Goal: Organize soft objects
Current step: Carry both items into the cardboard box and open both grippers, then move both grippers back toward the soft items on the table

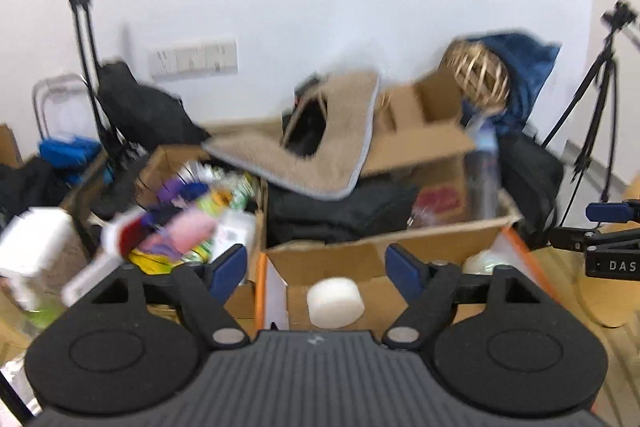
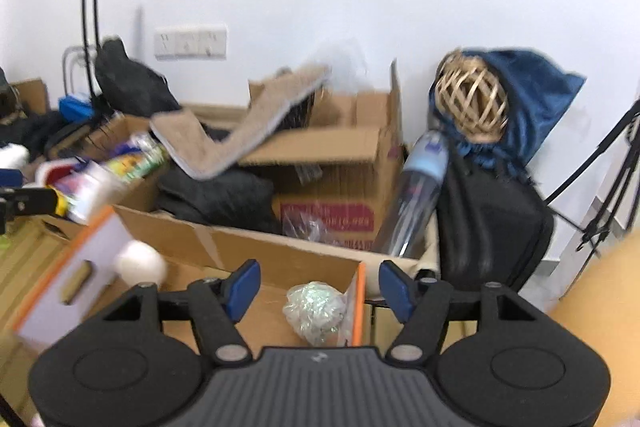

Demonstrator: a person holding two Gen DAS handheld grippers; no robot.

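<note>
Here, left hand-held gripper [image 1: 316, 269] spread wide, blue-padded fingers [image 1: 228, 267] apart and holding nothing, aimed level over a low orange-edged cardboard tray [image 1: 260, 291]. Directly between the fingers, further in, a white foam cylinder [image 1: 335, 302] lying on the tray's floor. At the far right of that view, the other tool's blue tip just visible.

Right hand-held gripper [image 2: 319, 286] likewise wide, empty, poised above the same tray's right end. Just beyond its fingers, a crumpled iridescent ball of film [image 2: 314, 311] resting against the tray's orange right wall; the foam cylinder toward the left end, well apart from the ball.

Behind the tray, a large open cardboard box [image 2: 248, 239] holding a dark bag [image 2: 218, 199], with a tan mat [image 2: 224, 139] draped over it and a smaller printed carton inside. A clear plastic bottle [image 2: 418, 187] leaning at the box's right corner. To the right, a woven rattan ball [image 2: 472, 105] sitting in blue cloth atop a black case. To the left, another box crammed with colourful packets [image 1: 188, 223], blurred.
</note>
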